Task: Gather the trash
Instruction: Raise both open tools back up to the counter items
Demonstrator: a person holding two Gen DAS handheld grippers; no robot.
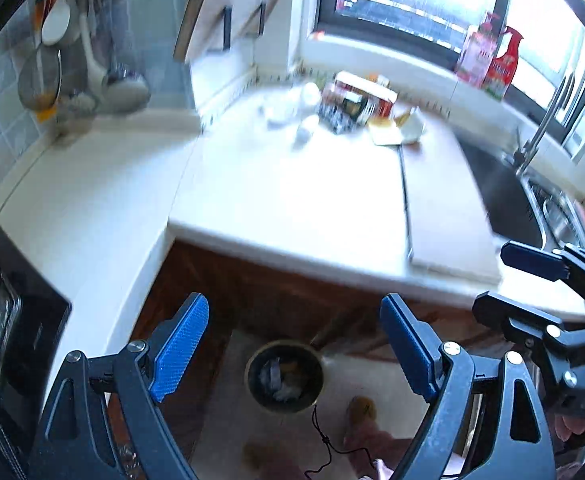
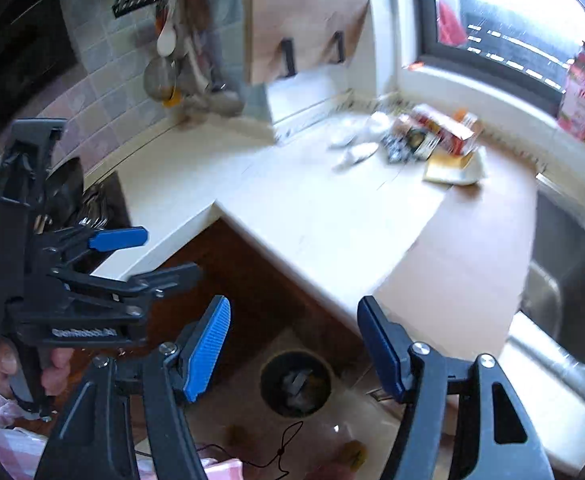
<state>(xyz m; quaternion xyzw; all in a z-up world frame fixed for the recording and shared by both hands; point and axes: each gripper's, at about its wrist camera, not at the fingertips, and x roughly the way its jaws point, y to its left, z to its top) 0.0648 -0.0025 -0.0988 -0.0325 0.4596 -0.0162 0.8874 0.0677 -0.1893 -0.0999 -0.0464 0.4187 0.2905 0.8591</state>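
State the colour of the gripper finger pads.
Blue pads, ribbed, on black frames; clearest in the right wrist view.

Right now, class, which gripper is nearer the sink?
Right. The right gripper hangs off the counter edge on the sink side; the left gripper hangs beyond it, toward the stove.

Utensils (image 1: 72,68) hang on the tiled wall; a steel sink (image 2: 568,276) adjoins the white counter (image 1: 292,200).

trash (image 1: 352,104) lying clustered at worktop's far corner | boxes, white crumpled wads | bin (image 1: 284,376) standing on floor, partly filled
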